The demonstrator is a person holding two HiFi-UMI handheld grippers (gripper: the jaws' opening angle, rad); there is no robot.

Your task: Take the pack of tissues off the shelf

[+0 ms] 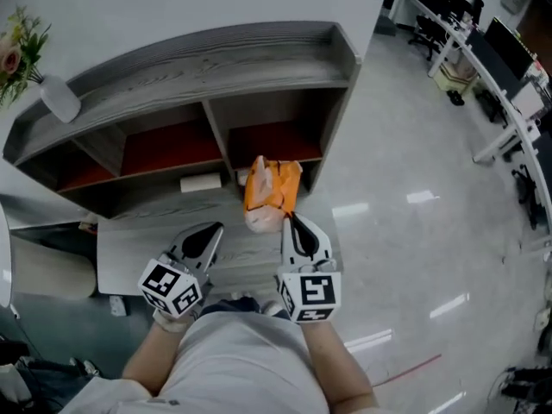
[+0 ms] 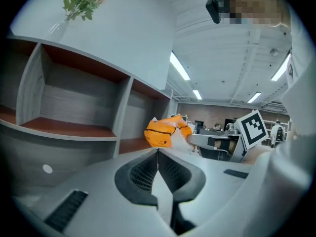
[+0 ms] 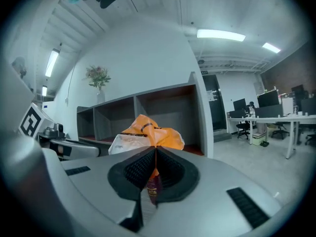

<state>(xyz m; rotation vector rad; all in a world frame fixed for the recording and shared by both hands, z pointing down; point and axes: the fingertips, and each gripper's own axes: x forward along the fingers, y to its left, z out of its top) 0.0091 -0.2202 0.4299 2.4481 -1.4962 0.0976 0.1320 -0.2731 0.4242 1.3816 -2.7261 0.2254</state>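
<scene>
The orange and white pack of tissues (image 1: 272, 192) hangs in front of the right compartment of the grey wooden shelf (image 1: 216, 67). My right gripper (image 1: 289, 218) is shut on the pack's near end; in the right gripper view the pack (image 3: 148, 132) bulges out past the closed jaws of my right gripper (image 3: 155, 149). My left gripper (image 1: 216, 228) sits just left of the pack, shut, with nothing in it. From the left gripper view the pack (image 2: 165, 131) shows beyond my left gripper's (image 2: 158, 151) closed jaws, apart from them.
A flat white box (image 1: 200, 182) lies on the shelf's lower ledge, left of the pack. A vase of flowers (image 1: 59, 97) stands on the shelf top at the far left. Desks with monitors and chairs (image 1: 483, 50) line the glossy floor to the right.
</scene>
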